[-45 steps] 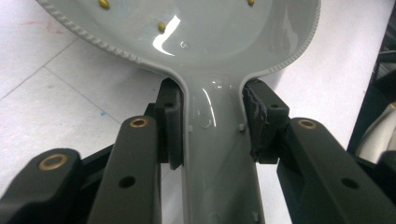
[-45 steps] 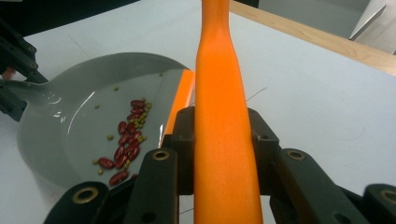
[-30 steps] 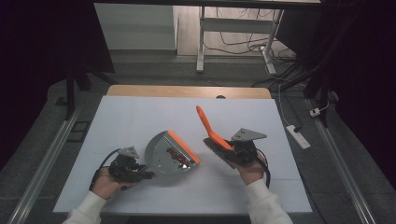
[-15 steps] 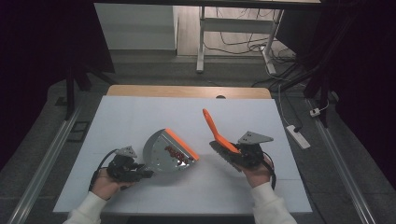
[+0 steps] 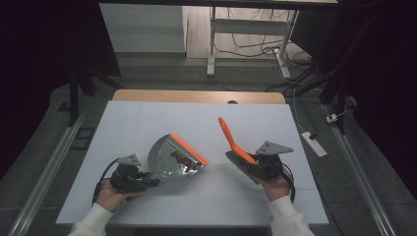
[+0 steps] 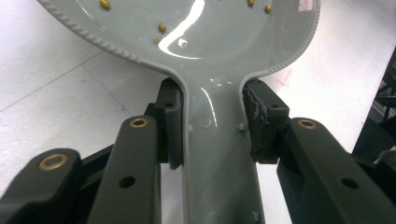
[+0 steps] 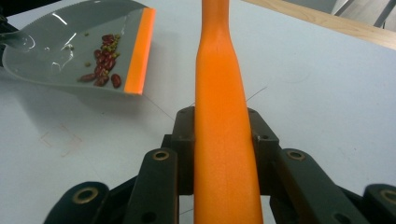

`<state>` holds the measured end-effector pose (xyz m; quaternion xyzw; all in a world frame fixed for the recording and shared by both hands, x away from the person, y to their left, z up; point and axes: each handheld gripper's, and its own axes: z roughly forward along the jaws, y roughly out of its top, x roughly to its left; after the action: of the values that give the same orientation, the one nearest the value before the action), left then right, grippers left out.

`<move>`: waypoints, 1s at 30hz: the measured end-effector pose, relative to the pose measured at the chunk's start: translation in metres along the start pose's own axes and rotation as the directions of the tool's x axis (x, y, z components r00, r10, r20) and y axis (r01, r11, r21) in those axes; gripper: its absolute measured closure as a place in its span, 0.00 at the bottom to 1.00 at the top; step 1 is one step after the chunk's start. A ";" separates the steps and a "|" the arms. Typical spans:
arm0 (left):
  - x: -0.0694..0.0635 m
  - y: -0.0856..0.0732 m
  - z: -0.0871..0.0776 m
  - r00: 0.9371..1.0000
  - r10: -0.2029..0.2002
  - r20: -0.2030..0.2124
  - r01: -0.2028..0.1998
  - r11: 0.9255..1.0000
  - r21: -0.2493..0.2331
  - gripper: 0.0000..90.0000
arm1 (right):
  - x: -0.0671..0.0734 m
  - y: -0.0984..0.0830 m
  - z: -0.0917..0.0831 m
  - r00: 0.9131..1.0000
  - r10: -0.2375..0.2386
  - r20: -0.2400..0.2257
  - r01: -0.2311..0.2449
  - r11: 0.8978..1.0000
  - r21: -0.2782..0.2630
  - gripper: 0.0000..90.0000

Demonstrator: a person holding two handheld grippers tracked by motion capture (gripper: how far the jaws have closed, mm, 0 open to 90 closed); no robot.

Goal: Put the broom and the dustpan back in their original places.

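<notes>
A grey dustpan [image 5: 172, 157] with an orange lip lies on the white table top, with red and green beans [image 5: 183, 159] in it. My left gripper [image 5: 147, 182] is shut on the dustpan's grey handle [image 6: 217, 154], one jaw on each side. An orange brush [image 5: 235, 145] with dark bristles tilts up at the right. My right gripper [image 5: 255, 167] is shut on the brush handle [image 7: 222, 130]. In the right gripper view the dustpan [image 7: 60, 51] sits at the upper left, its beans [image 7: 102, 63] piled near the orange lip.
The white table top [image 5: 162, 123] has a wooden strip [image 5: 196, 96] along its far edge. Beyond it stand a metal desk frame [image 5: 211, 44] and cables on the floor. A white power strip [image 5: 313, 143] lies on the floor at the right.
My right gripper has carried the brush to the right, away from the dustpan. The dustpan's lip has settled lower and the left gripper has hardly moved.
</notes>
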<state>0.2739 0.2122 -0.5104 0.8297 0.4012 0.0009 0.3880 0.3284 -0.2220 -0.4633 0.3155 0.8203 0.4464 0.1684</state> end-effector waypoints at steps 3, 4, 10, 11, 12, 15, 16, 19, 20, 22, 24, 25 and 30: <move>0.001 -0.002 0.000 1.000 -0.016 -0.005 0.016 1.000 -0.004 0.69 | -0.002 -0.001 -0.005 1.000 0.013 0.006 -0.013 1.000 -0.010 0.78; 0.001 -0.003 0.000 1.000 -0.023 -0.006 0.023 1.000 -0.007 0.69 | -0.003 -0.002 -0.007 1.000 0.016 0.009 -0.016 1.000 -0.013 0.78; 0.004 -0.007 -0.003 0.998 -0.063 -0.011 0.062 0.997 -0.037 0.69 | -0.008 -0.008 -0.014 0.999 0.033 0.018 -0.033 0.999 -0.006 0.78; 0.004 -0.008 -0.004 0.997 -0.075 -0.013 0.074 0.996 -0.043 0.69 | -0.008 -0.009 -0.015 0.999 0.035 0.018 -0.035 0.999 -0.007 0.78; 0.005 -0.009 -0.005 0.996 -0.084 -0.013 0.083 0.995 -0.050 0.69 | -0.009 -0.009 -0.016 0.999 0.038 0.019 -0.037 0.999 -0.007 0.78; 0.006 -0.011 -0.007 0.994 -0.111 -0.016 0.110 0.991 -0.070 0.69 | -0.011 -0.012 -0.018 0.999 0.050 0.017 -0.050 0.999 -0.002 0.78; 0.006 -0.012 -0.007 0.993 -0.120 -0.018 0.118 0.990 -0.076 0.69 | -0.012 -0.013 -0.019 0.998 0.052 0.019 -0.052 0.999 0.002 0.78; 0.007 -0.014 -0.009 0.989 -0.145 -0.029 0.142 0.986 -0.089 0.69 | -0.013 -0.016 -0.020 0.998 0.058 0.018 -0.058 0.998 0.007 0.78; 0.008 -0.015 -0.010 0.987 -0.155 -0.032 0.151 0.984 -0.095 0.69 | -0.013 -0.017 -0.020 0.998 0.058 0.018 -0.058 0.998 0.007 0.78; 0.009 -0.017 -0.011 0.984 -0.175 -0.041 0.170 0.979 -0.109 0.69 | -0.013 -0.018 -0.021 0.998 0.064 0.015 -0.065 0.998 0.007 0.78; 0.010 -0.020 -0.014 0.980 -0.192 -0.054 0.185 0.975 -0.122 0.69 | -0.013 -0.019 -0.022 0.997 0.073 0.007 -0.073 0.997 0.007 0.78; 0.011 -0.021 -0.015 0.977 -0.204 -0.058 0.195 0.972 -0.129 0.69 | -0.013 -0.020 -0.022 0.997 0.077 0.000 -0.077 0.997 0.009 0.78; 0.014 -0.027 -0.019 0.965 -0.247 -0.086 0.231 0.960 -0.161 0.69 | -0.018 -0.023 -0.023 0.993 0.117 -0.033 -0.116 0.993 0.013 0.78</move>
<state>0.2592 0.2439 -0.5188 0.7425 0.5172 0.0275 0.4247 0.3206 -0.2570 -0.4701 0.3560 0.8057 0.4562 0.1264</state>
